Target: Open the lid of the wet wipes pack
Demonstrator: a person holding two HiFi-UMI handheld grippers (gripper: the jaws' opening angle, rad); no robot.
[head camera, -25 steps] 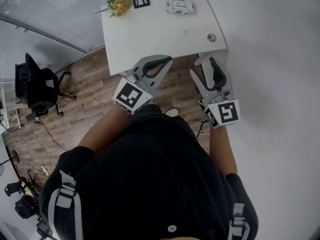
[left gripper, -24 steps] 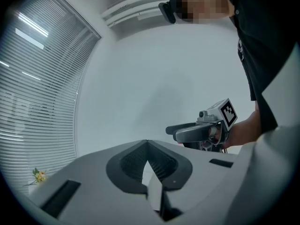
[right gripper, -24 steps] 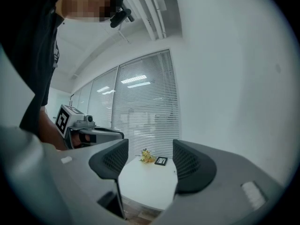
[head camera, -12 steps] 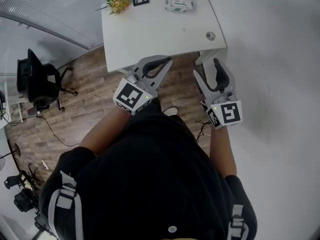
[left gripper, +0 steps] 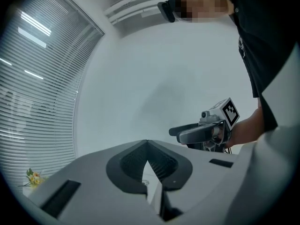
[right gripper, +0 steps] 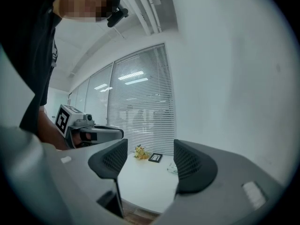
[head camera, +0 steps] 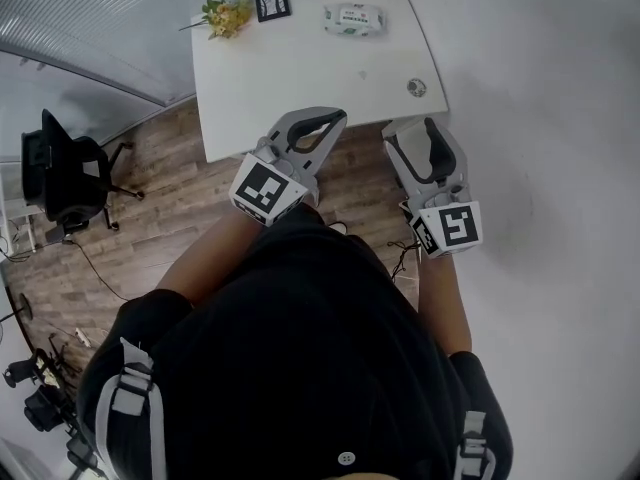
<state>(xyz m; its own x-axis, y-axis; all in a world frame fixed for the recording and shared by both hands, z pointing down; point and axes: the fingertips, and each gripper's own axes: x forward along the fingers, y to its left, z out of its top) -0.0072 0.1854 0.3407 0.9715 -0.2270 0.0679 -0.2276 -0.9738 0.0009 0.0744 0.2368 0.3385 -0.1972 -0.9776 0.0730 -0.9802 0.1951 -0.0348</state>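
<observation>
The wet wipes pack (head camera: 353,19) lies flat near the far edge of the white table (head camera: 300,78), white with green print. It also shows small past the right pad in the right gripper view (right gripper: 171,168). Both grippers hover level at the table's near edge, well short of the pack. My left gripper (head camera: 334,119) has its jaws closed tip to tip with nothing between them (left gripper: 146,143). My right gripper (head camera: 417,131) is open, with only table and air between its pads (right gripper: 150,162).
A small bunch of yellow flowers (head camera: 225,13) and a little black picture frame (head camera: 272,3) stand at the table's far left. A round grey disc (head camera: 416,87) lies near its right edge. A black office chair (head camera: 60,168) stands on the wood floor at left. A white wall is close on the right.
Both grippers have come closer to the table; their tips now reach its near edge. The left jaws stay closed and the right jaws stay apart.
</observation>
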